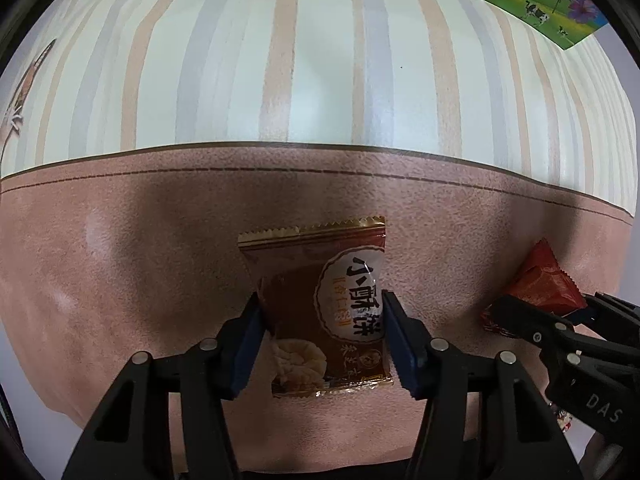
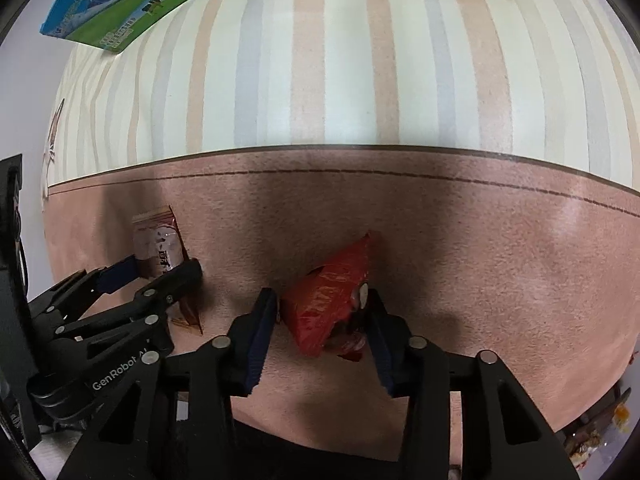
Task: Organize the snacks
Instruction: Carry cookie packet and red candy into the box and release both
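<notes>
Your right tool [image 2: 322,316] clamps the red snack packet [image 2: 326,300] above the pink worktop [image 2: 480,260], while your left tool [image 2: 158,270], at the view's left, grips the brown snack packet [image 2: 158,240], well apart.

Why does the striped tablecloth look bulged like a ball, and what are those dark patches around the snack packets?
Left wrist view: the fisheye lens bows the straight stripes of the tablecloth; the dark patch around the brown packet is shadow, with soft glare on its wrapper. Right wrist view: same bulge, shadow surrounds the red packet, and the picture's edges are smeared and dark.
</notes>
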